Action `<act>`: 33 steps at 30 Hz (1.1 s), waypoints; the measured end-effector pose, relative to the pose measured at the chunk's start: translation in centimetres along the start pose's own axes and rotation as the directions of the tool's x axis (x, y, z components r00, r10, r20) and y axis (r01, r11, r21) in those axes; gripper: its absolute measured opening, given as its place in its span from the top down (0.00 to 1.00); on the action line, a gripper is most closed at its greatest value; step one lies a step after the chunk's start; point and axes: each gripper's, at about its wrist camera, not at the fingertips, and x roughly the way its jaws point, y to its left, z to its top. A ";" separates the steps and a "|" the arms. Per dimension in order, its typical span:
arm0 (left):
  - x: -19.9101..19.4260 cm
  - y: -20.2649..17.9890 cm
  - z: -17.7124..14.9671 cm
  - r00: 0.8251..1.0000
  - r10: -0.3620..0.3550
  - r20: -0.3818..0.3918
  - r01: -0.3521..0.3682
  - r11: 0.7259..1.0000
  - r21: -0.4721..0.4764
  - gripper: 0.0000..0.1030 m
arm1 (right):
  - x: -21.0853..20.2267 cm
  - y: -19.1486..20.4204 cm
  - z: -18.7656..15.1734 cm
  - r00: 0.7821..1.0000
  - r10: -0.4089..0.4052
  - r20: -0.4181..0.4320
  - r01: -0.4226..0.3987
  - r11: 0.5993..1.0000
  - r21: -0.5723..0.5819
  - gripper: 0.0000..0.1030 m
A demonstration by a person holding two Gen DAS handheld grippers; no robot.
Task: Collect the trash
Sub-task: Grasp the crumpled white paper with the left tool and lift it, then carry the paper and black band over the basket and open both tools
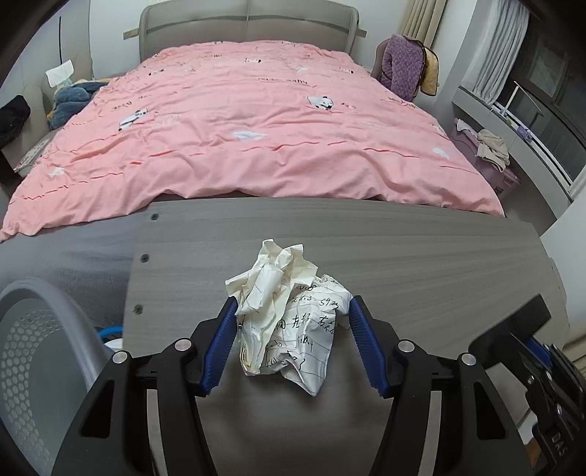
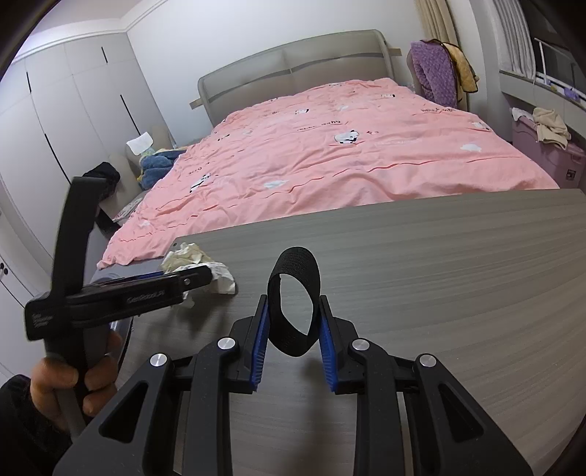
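A bedroom with white walls (image 2: 175, 44) holds a bed with a grey padded headboard (image 1: 249, 27) and pink quilt (image 1: 256, 128), white wardrobe doors (image 2: 73, 102) on one side, curtains (image 1: 501, 47) opposite, and a grey wood-grain tabletop (image 2: 439, 274) in front.

Black left gripper (image 1: 291, 326), blue ribbed fingers (image 1: 219, 351), silver screws, dark sleeve

1. Crumpled cream-white ball of lined paper with black handwriting (image 1: 284, 311) lies on the grey wood-grain tabletop (image 1: 421, 263) near its left edge.
2. Black fabric strap loop (image 2: 293, 300) stands upright on the same tabletop.
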 end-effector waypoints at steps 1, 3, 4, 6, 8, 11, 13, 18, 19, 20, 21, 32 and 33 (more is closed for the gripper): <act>-0.7 0.1 -0.3 1.000 0.005 0.014 -0.005 1.000 -0.001 0.43 | -0.1 0.2 0.0 1.000 0.001 -0.001 -0.001 1.000 -0.004 0.75; -2.2 0.6 -0.9 0.999 0.008 0.039 -0.008 1.000 -0.012 0.43 | -0.2 0.7 0.0 1.000 0.002 -0.001 -0.002 1.000 -0.016 0.75; -3.0 0.9 -1.2 0.999 0.012 0.053 -0.011 1.000 -0.019 0.43 | -0.2 1.0 0.0 1.000 0.004 -0.001 -0.004 1.000 -0.021 0.75; -4.4 1.7 -1.8 0.996 0.028 0.080 -0.026 0.999 -0.029 0.43 | -0.3 1.8 0.0 1.000 0.012 -0.003 -0.012 0.999 -0.035 0.75; -5.9 2.6 -2.5 0.993 0.050 0.107 -0.046 0.998 -0.041 0.43 | -0.2 2.7 0.0 1.000 0.028 -0.009 -0.028 0.998 -0.048 0.75; -7.9 4.6 -3.5 0.987 0.083 0.141 -0.072 0.994 -0.077 0.43 | 0.0 4.8 0.1 0.998 0.058 -0.018 -0.060 0.995 -0.077 0.75; -9.3 6.2 -4.2 0.980 0.114 0.162 -0.097 0.990 -0.106 0.42 | 0.2 6.4 0.2 0.996 0.081 -0.025 -0.083 0.992 -0.098 0.75; -11.9 10.4 -6.2 0.962 0.201 0.182 -0.170 0.970 -0.174 0.42 | 1.0 11.6 0.3 0.987 0.155 -0.051 -0.161 0.972 -0.173 0.75; -12.2 11.2 -6.6 0.959 0.218 0.182 -0.183 0.965 -0.188 0.42 | 1.1 12.4 0.2 0.985 0.164 -0.055 -0.172 0.968 -0.185 0.75; -12.6 12.2 -7.1 0.953 0.241 0.182 -0.202 0.957 -0.207 0.42 | 1.3 13.7 0.3 0.982 0.181 -0.063 -0.190 0.960 -0.205 0.75; -13.0 13.1 -7.6 0.948 0.265 0.179 -0.222 0.949 -0.224 0.42 | 1.4 14.8 0.2 0.979 0.194 -0.068 -0.204 0.954 -0.221 0.75; -14.5 20.1 -10.9 0.920 0.372 0.121 -0.314 0.887 -0.339 0.42 | 3.8 24.4 -1.4 0.944 0.276 -0.180 -0.324 0.880 -0.347 0.73; -14.4 20.4 -11.2 0.919 0.378 0.116 -0.319 0.883 -0.344 0.42 | 4.1 25.1 -1.6 0.941 0.279 -0.190 -0.331 0.875 -0.354 0.73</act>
